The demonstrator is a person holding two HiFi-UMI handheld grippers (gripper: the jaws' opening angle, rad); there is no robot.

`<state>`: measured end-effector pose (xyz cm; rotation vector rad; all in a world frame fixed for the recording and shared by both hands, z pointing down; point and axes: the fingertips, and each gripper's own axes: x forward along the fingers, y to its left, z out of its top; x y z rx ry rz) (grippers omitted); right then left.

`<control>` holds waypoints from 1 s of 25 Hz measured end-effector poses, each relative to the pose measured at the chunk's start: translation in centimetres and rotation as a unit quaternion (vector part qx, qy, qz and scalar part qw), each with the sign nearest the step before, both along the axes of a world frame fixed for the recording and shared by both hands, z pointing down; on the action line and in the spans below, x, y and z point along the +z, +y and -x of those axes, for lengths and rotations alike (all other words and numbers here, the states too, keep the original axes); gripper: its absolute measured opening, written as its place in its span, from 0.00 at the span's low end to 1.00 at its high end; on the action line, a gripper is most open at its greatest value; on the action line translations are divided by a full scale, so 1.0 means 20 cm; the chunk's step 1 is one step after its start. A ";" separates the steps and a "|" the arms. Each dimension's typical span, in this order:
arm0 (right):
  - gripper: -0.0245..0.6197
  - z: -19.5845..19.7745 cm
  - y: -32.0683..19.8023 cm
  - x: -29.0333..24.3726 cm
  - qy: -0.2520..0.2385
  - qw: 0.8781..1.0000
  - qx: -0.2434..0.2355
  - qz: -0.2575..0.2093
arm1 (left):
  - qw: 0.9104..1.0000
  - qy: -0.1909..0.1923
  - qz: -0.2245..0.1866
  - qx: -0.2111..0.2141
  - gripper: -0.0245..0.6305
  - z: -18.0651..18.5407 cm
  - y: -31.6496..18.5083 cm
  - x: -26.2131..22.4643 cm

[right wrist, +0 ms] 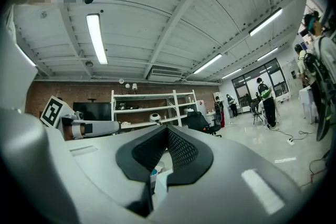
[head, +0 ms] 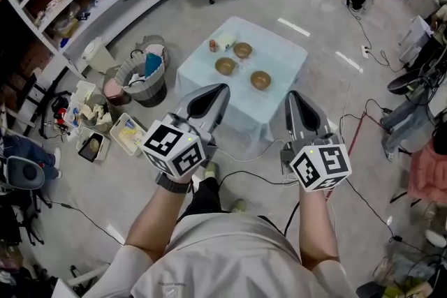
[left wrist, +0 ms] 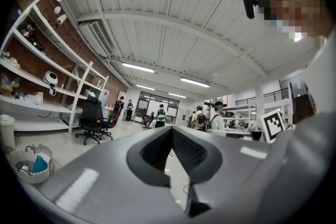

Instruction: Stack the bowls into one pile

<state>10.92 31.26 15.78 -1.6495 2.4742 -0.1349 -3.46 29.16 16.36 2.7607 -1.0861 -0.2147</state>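
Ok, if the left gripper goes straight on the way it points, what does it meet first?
Likely nothing near: the left gripper aims about level, its own view showing open room. From the head view its line crosses the table toward the leftmost bowl, probably above both.

I wear a pale grey short-sleeved T-shirt (head: 230,258) and a dark wristband (head: 172,184). My left gripper (head: 221,88) and right gripper (head: 293,95) are grey, black-padded, each topped with a black-and-white marker cube (head: 174,148).

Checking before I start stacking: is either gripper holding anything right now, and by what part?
Nothing. The grey left gripper and grey right gripper each have jaws shut together with nothing between them, away from the pale-blue-clothed table.
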 end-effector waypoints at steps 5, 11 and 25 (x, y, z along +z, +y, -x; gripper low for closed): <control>0.05 0.04 -0.16 0.04 0.007 1.000 0.012 0.011 | 1.000 0.003 0.005 0.014 0.05 0.03 -0.17 0.05; 0.05 0.13 -0.46 0.10 0.009 0.999 0.035 0.025 | 0.999 0.002 0.002 0.040 0.05 0.08 -0.49 0.11; 0.05 0.29 -0.96 0.51 0.029 0.987 0.114 0.107 | 0.991 -0.029 0.013 0.129 0.05 0.14 -1.06 0.46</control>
